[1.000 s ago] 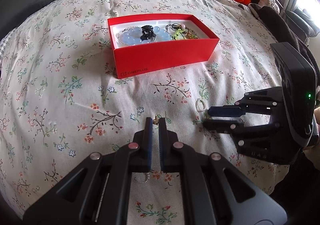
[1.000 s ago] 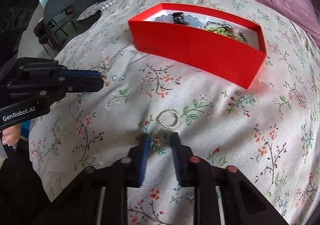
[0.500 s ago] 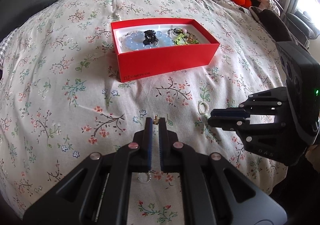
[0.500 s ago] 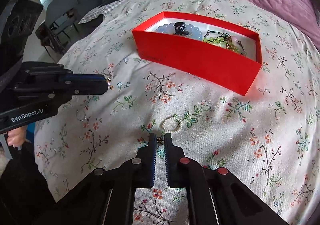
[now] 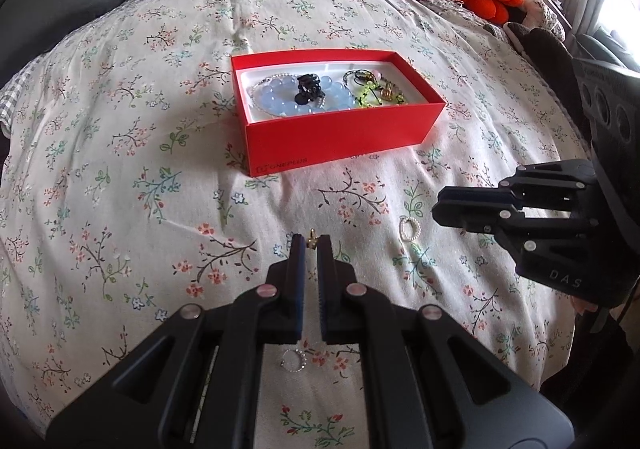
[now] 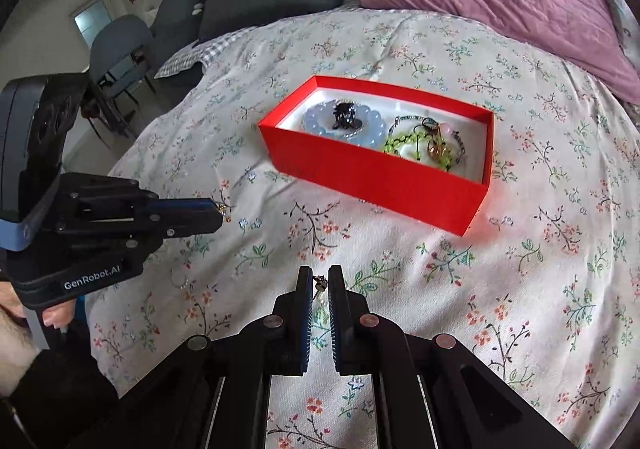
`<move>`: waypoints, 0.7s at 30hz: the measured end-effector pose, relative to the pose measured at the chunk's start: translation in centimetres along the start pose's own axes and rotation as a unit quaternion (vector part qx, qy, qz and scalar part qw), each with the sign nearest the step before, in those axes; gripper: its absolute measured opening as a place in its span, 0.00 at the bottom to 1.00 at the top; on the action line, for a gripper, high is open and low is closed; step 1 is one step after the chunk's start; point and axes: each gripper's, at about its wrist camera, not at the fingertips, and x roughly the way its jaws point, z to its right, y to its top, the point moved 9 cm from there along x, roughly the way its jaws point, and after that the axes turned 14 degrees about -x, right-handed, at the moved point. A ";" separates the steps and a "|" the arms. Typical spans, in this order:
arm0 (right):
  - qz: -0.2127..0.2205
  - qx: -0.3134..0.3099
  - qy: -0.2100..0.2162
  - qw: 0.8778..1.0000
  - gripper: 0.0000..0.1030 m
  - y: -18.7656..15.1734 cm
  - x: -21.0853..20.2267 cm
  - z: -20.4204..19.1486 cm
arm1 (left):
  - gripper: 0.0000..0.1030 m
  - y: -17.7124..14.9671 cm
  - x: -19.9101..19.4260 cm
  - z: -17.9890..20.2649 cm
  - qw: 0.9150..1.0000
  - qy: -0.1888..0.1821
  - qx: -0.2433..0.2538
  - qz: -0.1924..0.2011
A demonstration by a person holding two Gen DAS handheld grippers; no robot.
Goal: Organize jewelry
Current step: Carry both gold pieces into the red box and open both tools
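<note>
Pinching a small gold earring (image 5: 311, 238) at its tips, left gripper (image 5: 311, 245) hovers above the floral bedspread (image 5: 120, 169). Right gripper (image 6: 320, 281) clamps a dark earring (image 6: 320, 282). Red box (image 5: 340, 141) lies beyond; pearl ring (image 5: 409, 228) rests outside.

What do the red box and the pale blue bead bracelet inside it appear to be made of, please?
The red box looks like matte cardboard: sharp folded edges, flat colour, a printed logo on its side. The pale blue bead bracelet looks like glossy, translucent glass or stone, possibly plastic: the beads catch small highlights.
</note>
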 end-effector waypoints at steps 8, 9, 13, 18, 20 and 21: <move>0.014 0.015 -0.027 0.999 0.08 2.0 -0.5 1.9 | 0.07 2.3 -0.2 0.1 1.000 0.001 -0.017 0.016; 0.018 0.019 -0.031 0.999 0.08 2.4 -0.6 2.3 | 0.07 2.7 -0.2 0.1 1.000 -0.001 -0.021 0.017; 0.034 0.042 -0.040 0.998 0.08 4.3 -0.9 4.0 | 0.07 4.7 0.0 0.4 0.999 -0.008 -0.038 0.027; 0.049 0.067 -0.047 0.995 0.08 6.2 -1.0 5.7 | 0.07 7.1 0.6 1.6 0.997 -0.024 -0.060 0.044; 0.057 0.076 -0.050 0.994 0.08 7.0 -0.9 6.4 | 0.07 8.0 0.8 2.1 0.996 -0.027 -0.063 0.053; 0.059 0.080 -0.051 0.994 0.08 7.3 -0.9 6.7 | 0.07 8.4 1.0 2.4 0.996 -0.029 -0.064 0.057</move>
